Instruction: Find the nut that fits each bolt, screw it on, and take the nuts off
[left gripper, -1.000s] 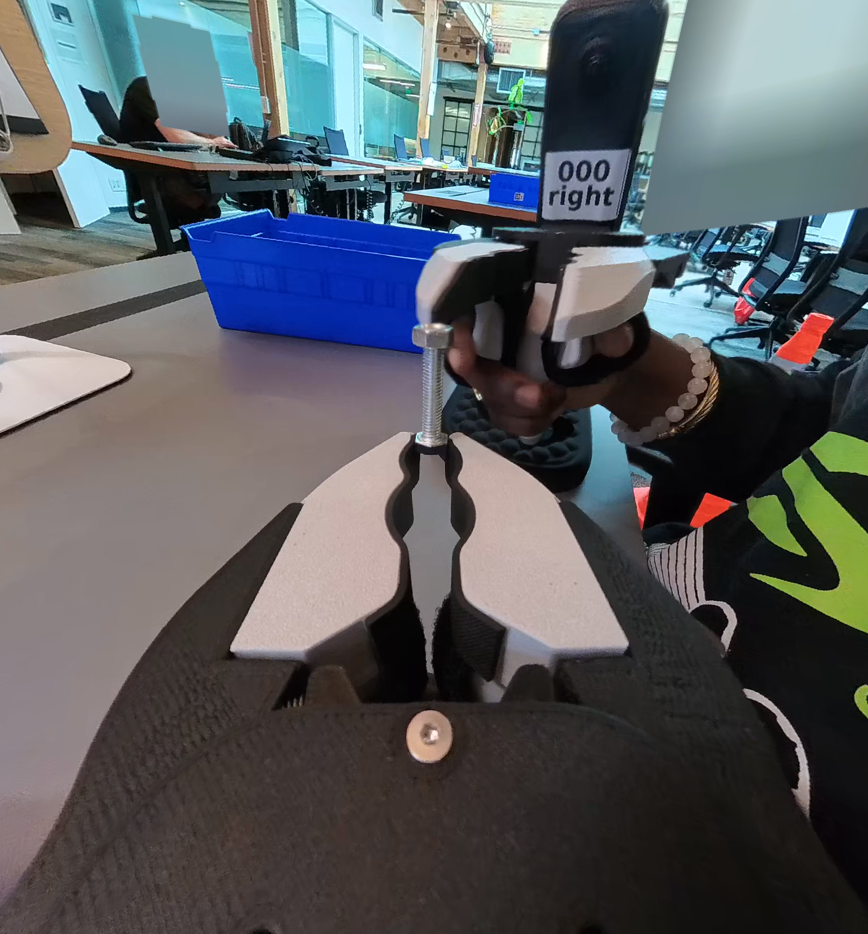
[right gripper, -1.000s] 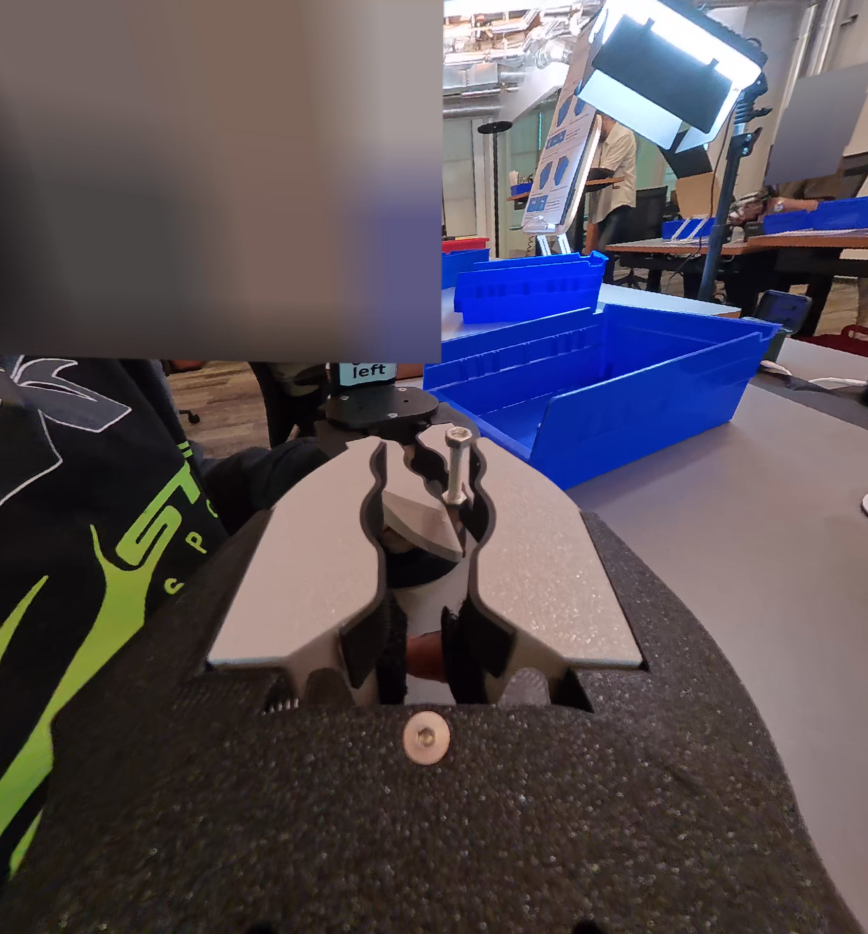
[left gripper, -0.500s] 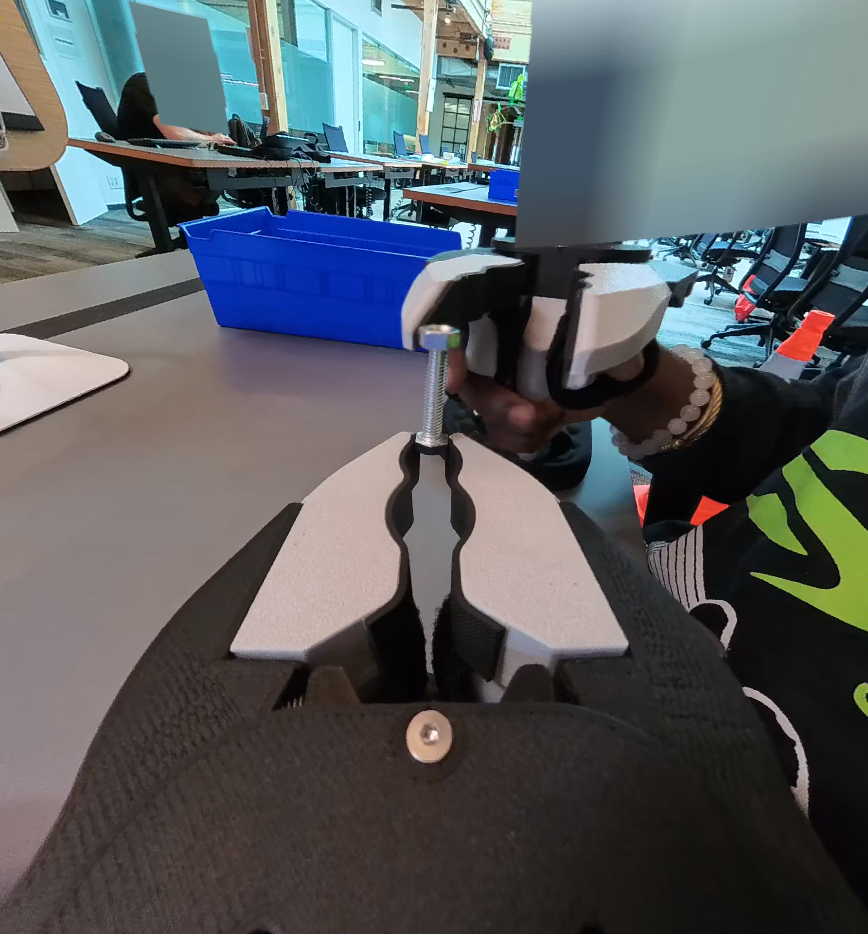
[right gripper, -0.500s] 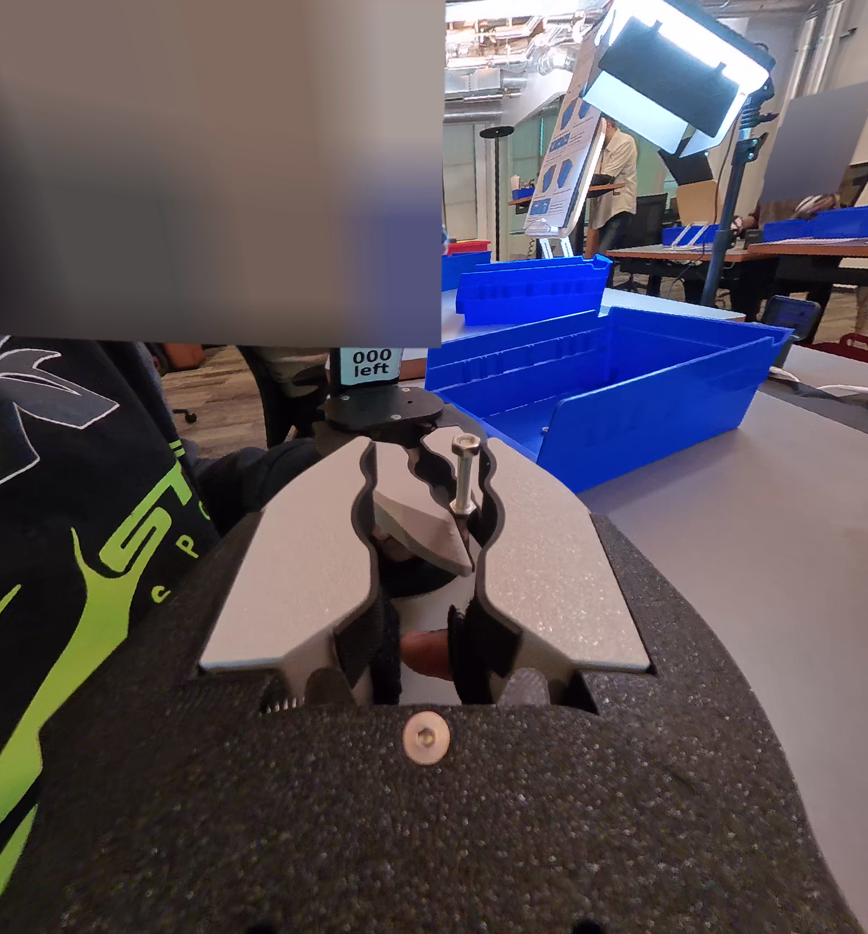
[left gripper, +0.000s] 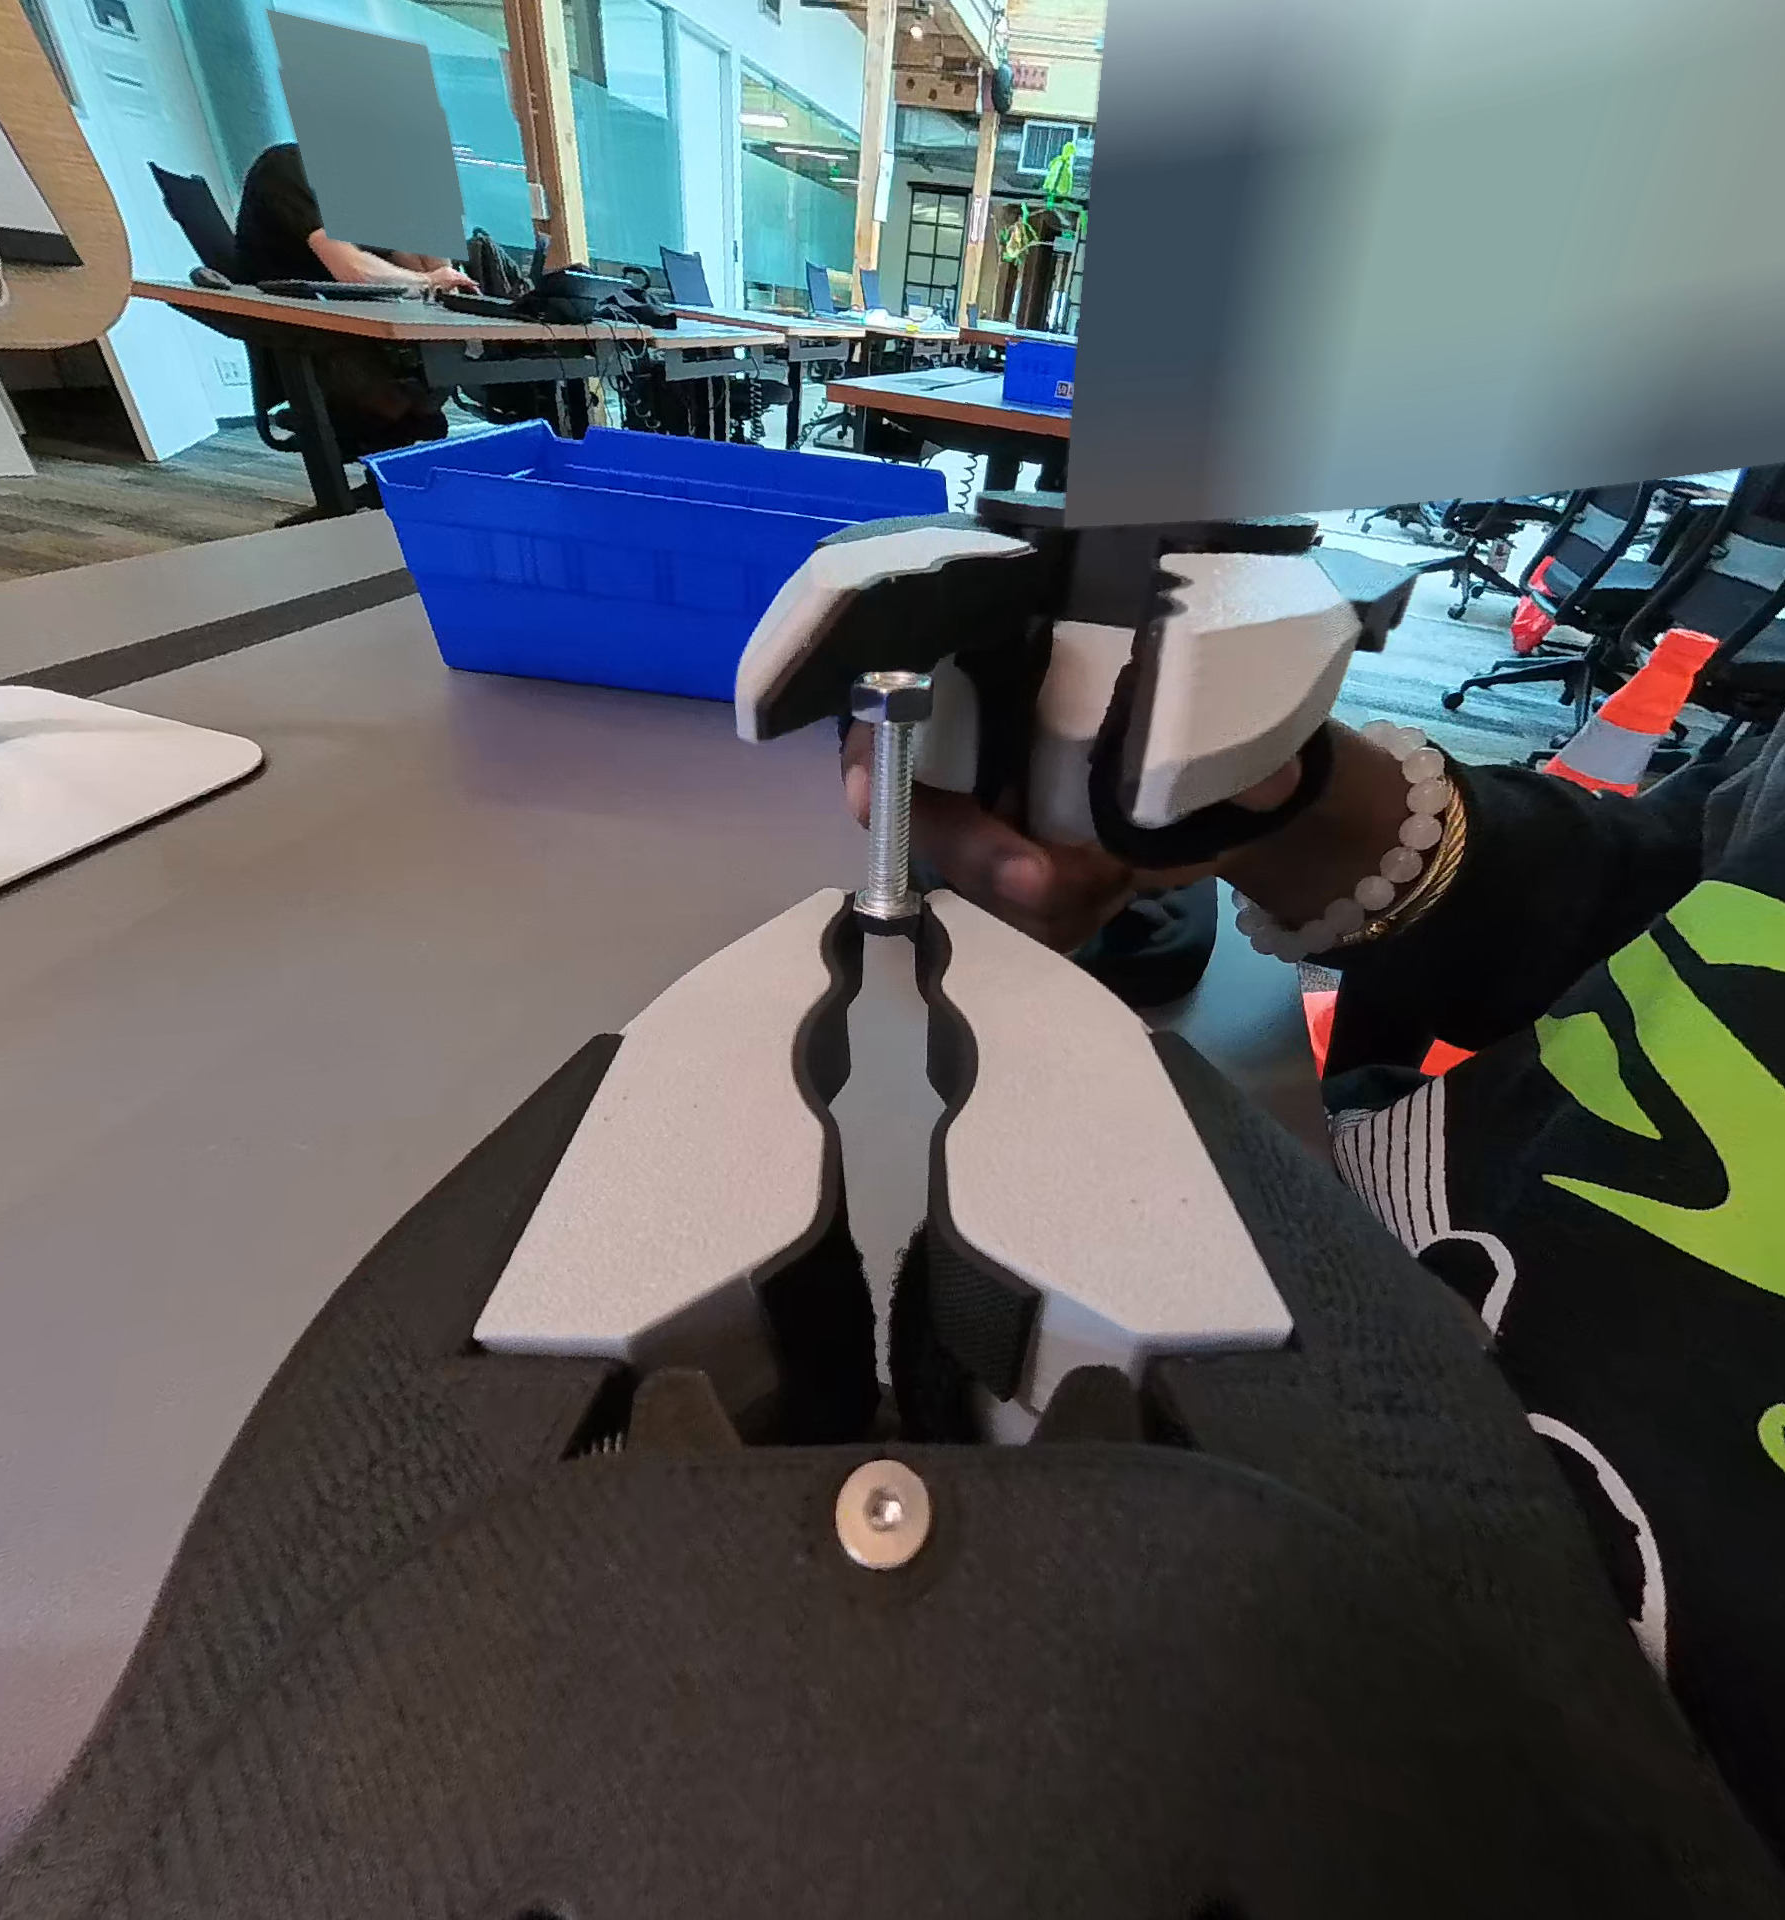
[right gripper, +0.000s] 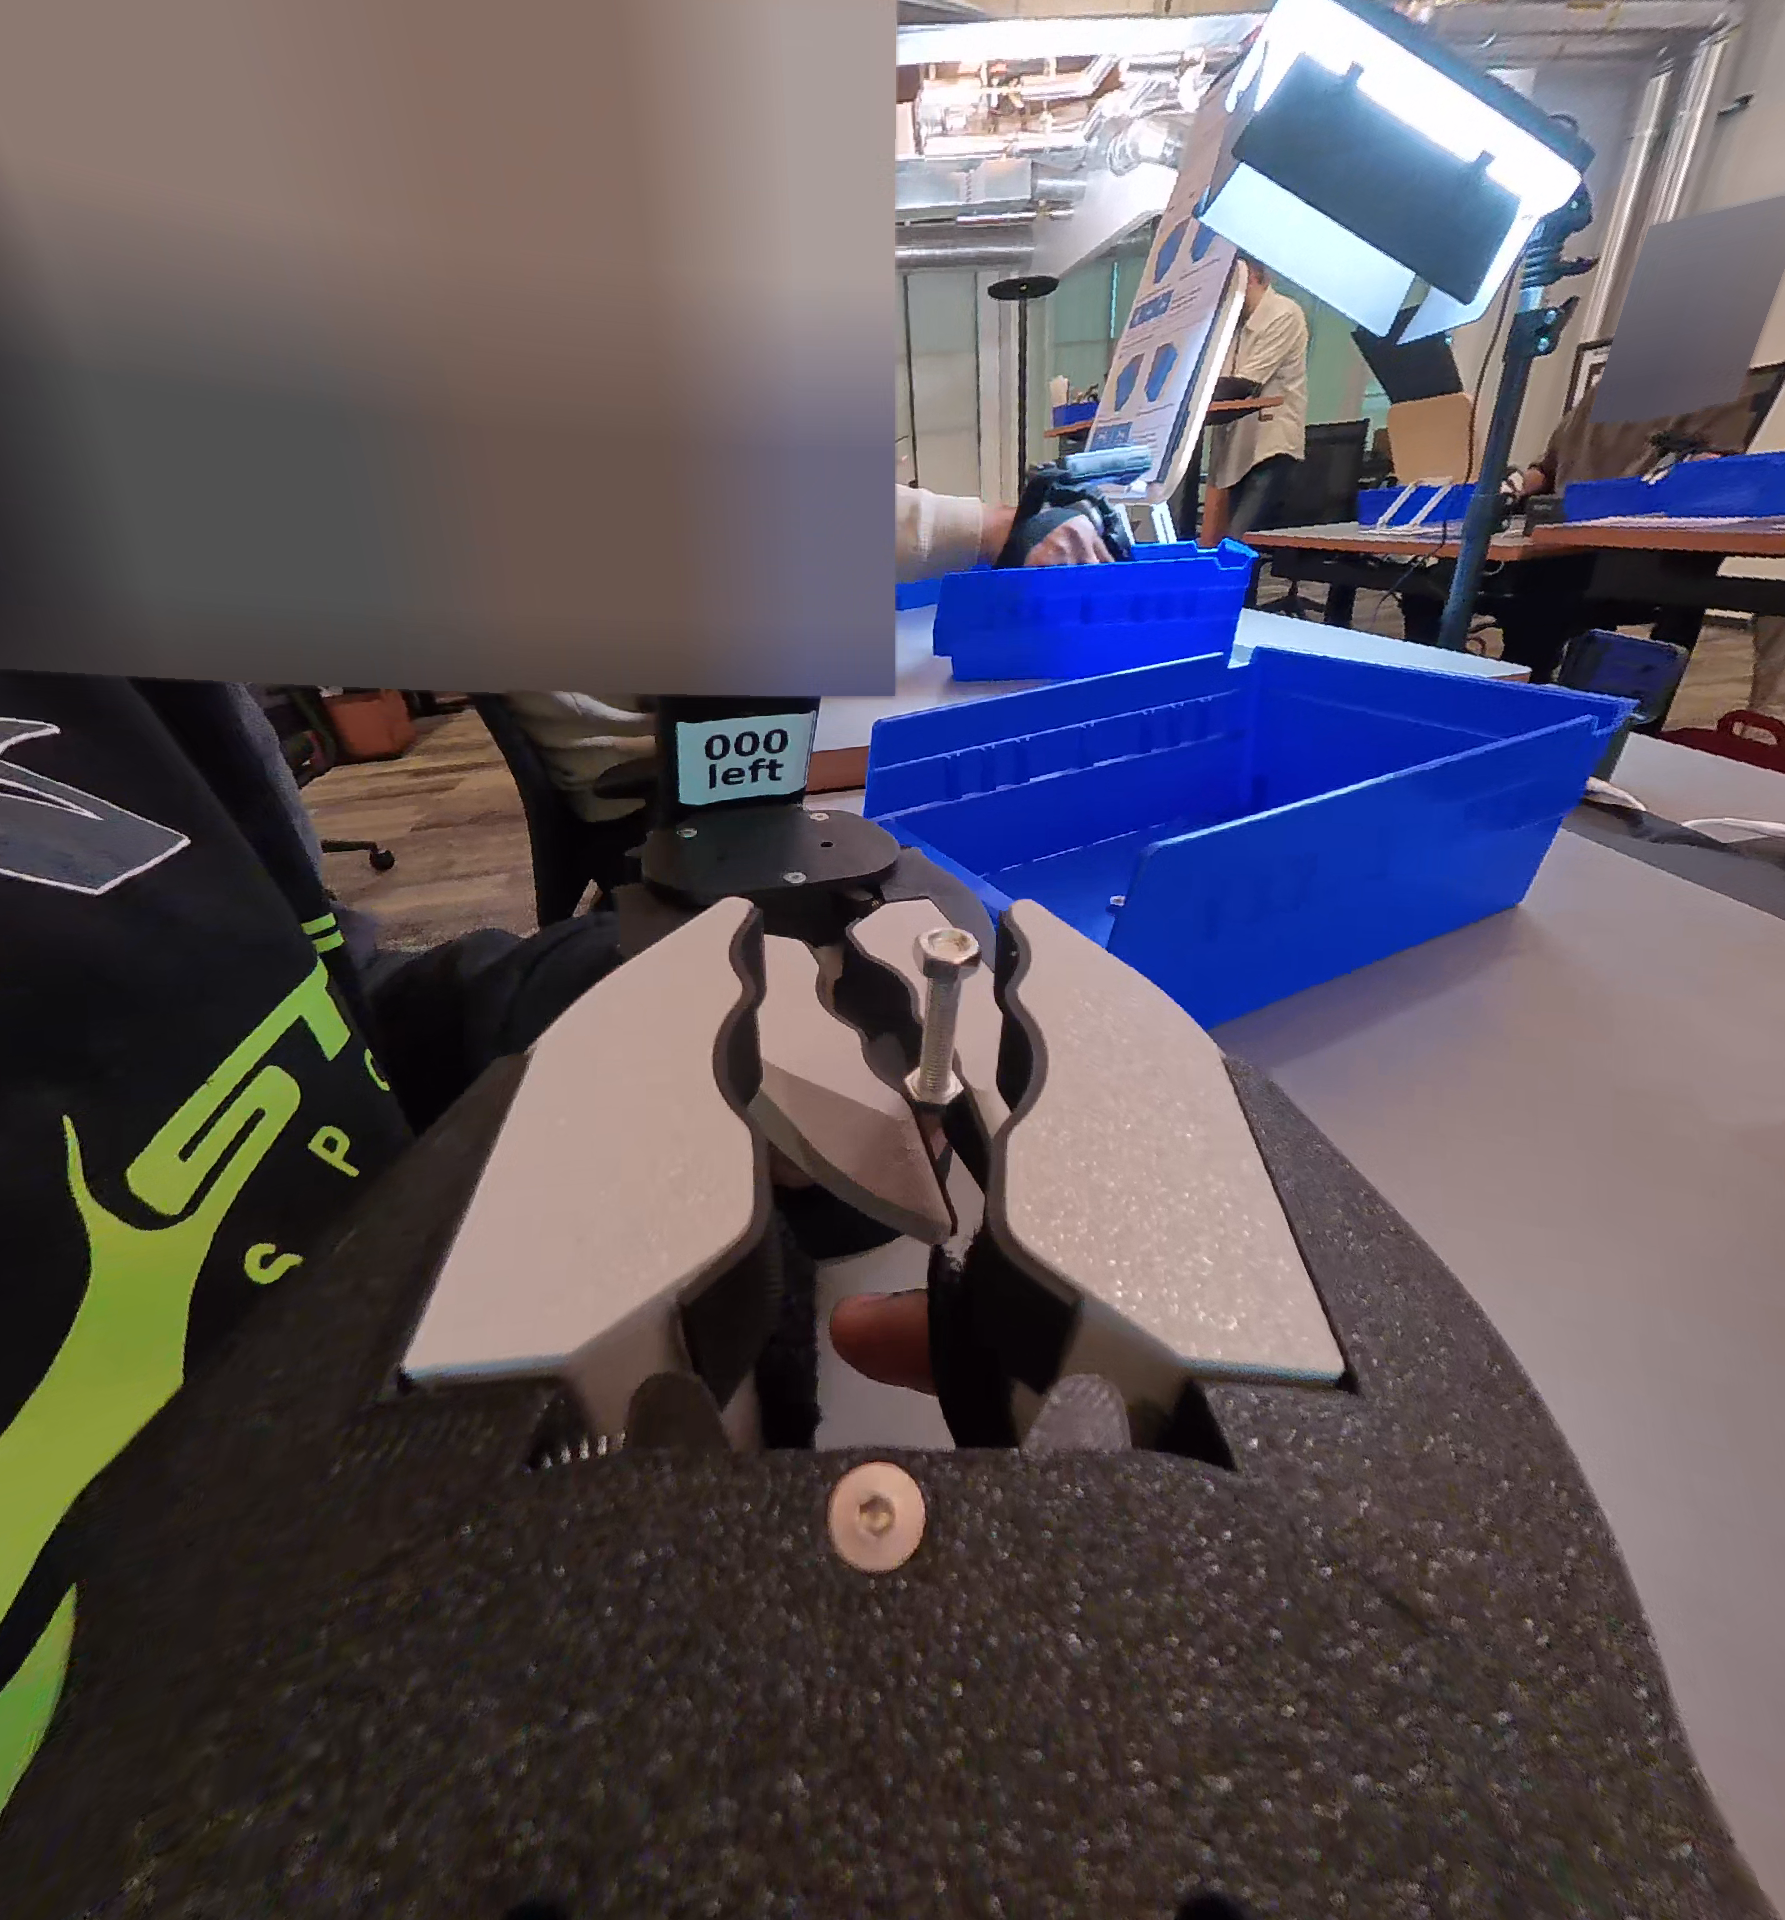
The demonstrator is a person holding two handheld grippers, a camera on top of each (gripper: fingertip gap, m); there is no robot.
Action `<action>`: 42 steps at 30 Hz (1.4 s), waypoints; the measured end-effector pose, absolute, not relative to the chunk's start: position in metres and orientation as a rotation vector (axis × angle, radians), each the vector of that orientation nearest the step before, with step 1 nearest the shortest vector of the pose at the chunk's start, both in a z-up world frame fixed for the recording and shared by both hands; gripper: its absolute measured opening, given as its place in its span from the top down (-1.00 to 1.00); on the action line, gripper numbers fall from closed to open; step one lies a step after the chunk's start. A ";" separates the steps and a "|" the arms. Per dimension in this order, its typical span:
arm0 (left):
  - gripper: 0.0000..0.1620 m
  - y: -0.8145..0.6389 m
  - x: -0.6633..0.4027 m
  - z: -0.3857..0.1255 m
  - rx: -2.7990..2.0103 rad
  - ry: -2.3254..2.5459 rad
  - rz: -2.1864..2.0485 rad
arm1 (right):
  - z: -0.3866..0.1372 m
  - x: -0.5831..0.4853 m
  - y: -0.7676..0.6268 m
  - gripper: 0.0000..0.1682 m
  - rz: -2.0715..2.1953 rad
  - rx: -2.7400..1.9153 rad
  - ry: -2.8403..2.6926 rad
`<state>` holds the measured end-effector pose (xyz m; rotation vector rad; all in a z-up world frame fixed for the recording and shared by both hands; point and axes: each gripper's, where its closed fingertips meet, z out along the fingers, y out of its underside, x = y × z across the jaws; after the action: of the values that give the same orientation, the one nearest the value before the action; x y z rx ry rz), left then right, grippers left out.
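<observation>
A silver bolt (left gripper: 888, 821) stands upright, hex head up, above the grey table (left gripper: 348, 935). My left gripper (left gripper: 886, 920) is shut on the bolt's lower end, which is hidden between the tips. My right gripper (left gripper: 971, 727) is open just behind the bolt head, one finger (left gripper: 867, 613) close over it. In the right wrist view the right gripper (right gripper: 877, 920) is open, and the bolt (right gripper: 938, 1023) and the left gripper's tips (right gripper: 929, 1122) stand between its fingers, nearer the right finger (right gripper: 1106, 1122). I see no loose nut.
A blue bin (left gripper: 659, 582) stands on the table beyond the grippers; it also shows in the right wrist view (right gripper: 1335, 862), with a second blue bin (right gripper: 1085, 613) behind. A white stand base (left gripper: 67, 769) lies at the left. The person's arm and torso (left gripper: 1646, 1143) fill the right. The left gripper's tips are roughly 6 cm from the right gripper's.
My right gripper has opened a little wider and come closer, so the bolt now stands between its fingers. My left gripper has kept hold of the bolt, almost still.
</observation>
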<state>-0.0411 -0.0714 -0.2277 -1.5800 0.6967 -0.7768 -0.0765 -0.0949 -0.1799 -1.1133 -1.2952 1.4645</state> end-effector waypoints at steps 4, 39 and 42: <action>0.88 -0.071 -0.042 -0.227 -1.579 0.690 -0.779 | -0.179 -0.071 -0.095 0.54 1.456 -1.116 -1.287; 0.88 -0.071 -0.042 -0.228 -1.583 0.686 -0.775 | -0.181 -0.052 -0.091 0.71 1.400 -1.120 -1.253; 0.88 -0.071 -0.042 -0.228 -1.583 0.688 -0.775 | -0.179 -0.056 -0.085 0.63 1.416 -1.129 -1.214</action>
<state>-0.0419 -0.0708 -0.2277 -1.5826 0.6882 -0.7747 -0.0563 -0.0847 -0.1793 -1.1288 -1.2141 1.4164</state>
